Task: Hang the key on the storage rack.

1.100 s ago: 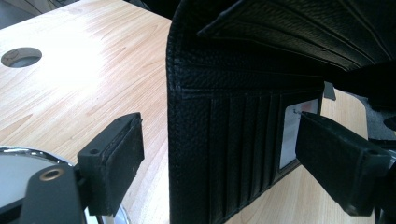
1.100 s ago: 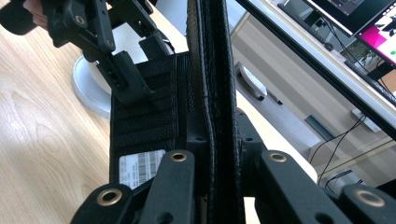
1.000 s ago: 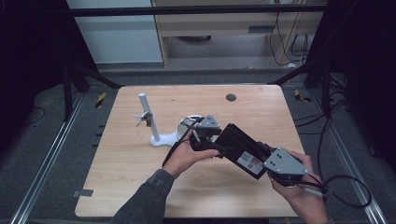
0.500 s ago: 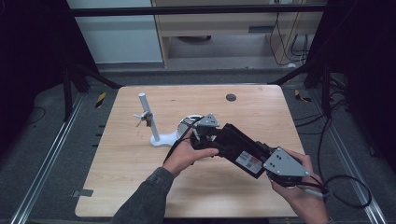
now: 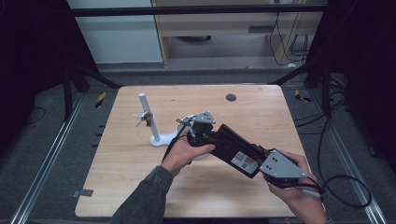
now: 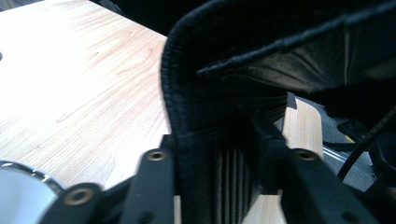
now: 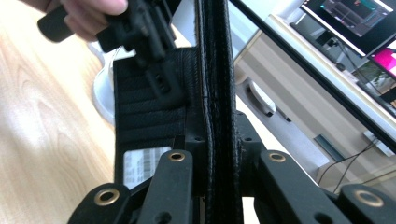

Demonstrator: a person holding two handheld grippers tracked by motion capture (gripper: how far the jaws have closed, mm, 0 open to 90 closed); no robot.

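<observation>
Diagonally — black case [image 5: 236, 150], long axis from left gripper [image 5: 201, 132] to right gripper [image 5: 275, 169].

High view: I look forward and down from above on the whole table [image 5: 140, 186].
Left gripper view: close up against the black pouch [image 6: 243, 93], tabletop behind.
Right gripper view: close, along the pouch's edge.
Shared: pouch, tabletop.

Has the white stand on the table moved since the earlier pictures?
No. In the high view the white stand keeps the same place against the dark round hole in the table and the table's left edge.
</observation>
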